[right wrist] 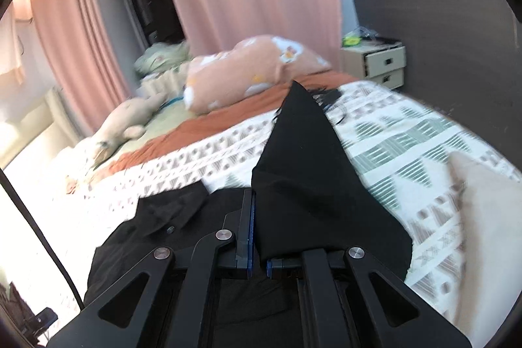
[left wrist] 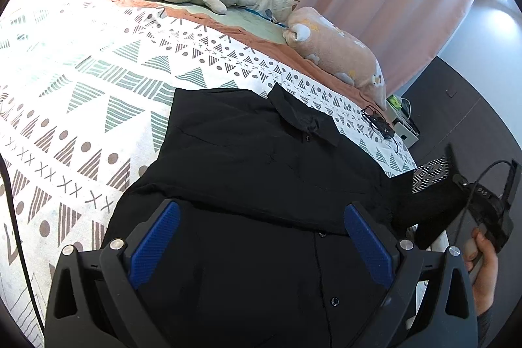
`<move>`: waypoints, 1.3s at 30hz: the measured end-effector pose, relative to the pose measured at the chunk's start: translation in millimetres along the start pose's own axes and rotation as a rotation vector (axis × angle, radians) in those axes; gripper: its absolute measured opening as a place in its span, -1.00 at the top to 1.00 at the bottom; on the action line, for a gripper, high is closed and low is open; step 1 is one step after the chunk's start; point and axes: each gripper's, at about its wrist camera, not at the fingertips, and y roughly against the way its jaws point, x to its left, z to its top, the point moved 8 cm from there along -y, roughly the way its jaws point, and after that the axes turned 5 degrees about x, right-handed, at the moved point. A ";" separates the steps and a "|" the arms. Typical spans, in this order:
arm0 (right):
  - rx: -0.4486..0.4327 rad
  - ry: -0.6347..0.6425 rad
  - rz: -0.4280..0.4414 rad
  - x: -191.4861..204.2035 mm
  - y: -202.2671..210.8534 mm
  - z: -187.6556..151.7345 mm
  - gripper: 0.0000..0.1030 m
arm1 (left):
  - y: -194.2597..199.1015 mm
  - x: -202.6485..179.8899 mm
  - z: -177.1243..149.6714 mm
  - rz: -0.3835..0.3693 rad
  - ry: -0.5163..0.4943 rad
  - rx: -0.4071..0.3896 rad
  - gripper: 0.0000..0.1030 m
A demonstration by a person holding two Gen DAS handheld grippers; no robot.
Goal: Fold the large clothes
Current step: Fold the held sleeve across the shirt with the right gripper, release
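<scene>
A black button-up shirt [left wrist: 261, 152] lies front-up across the patterned bedspread, collar toward the pillows and button placket running down its middle, while one sleeve [right wrist: 303, 172] is lifted off the bed, pinched taut into a dark peak.

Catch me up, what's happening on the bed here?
A person with a handheld gripper in each hand is folding a black button-up shirt spread on the patterned bedspread. The right gripper is shut on a sleeve and holds it lifted off the bed. The left gripper hovers open over the shirt's lower front, holding nothing.
</scene>
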 end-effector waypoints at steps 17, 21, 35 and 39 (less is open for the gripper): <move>0.339 -0.161 0.266 14.4 -119.4 -71.7 -0.73 | -1.1 -5.8 -0.6 -0.007 -0.013 0.002 -1.00; 0.376 -0.214 0.231 -14.0 -109.6 -68.7 -0.73 | -2.0 -9.1 -2.4 -0.008 -0.024 0.005 -1.00; 0.174 -0.256 -0.093 -169.6 -61.7 3.4 -0.65 | 3.9 -1.0 -2.7 -0.003 -0.009 -0.010 -1.00; 0.199 -0.258 -0.140 -211.4 -82.0 11.1 -0.31 | 1.6 0.4 -3.5 0.007 -0.007 -0.004 -1.00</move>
